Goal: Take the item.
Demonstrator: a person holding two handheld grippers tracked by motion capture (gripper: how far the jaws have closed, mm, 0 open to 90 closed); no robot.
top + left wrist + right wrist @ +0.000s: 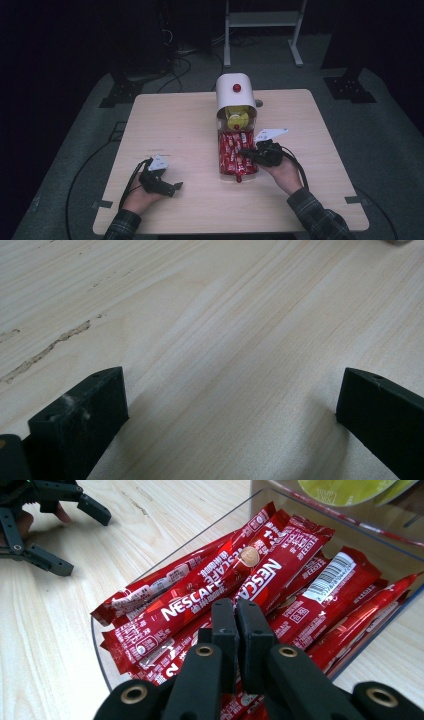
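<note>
Picking a coffee stick from the clear bin

Right claw (236, 611) sits clenched, jaws together over the red coffee sticks (215, 597) in the clear bin (220, 167), center of the high view below the white dispenser (235, 92). Can't tell if a stick is actually pinched. Left claw (230, 410) is released, parked on the bare surface (180, 125) at lower left. Nothing lifted out yet; pull-out and placing remain.

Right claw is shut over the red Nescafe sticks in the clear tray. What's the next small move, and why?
Probably a short, slow lift. The right claw is closed among the red Nescafe sticks in the clear tray, but whether it has pinched one is hidden. Lifting would show. The left claw rests open on the table, out of the way.
</note>
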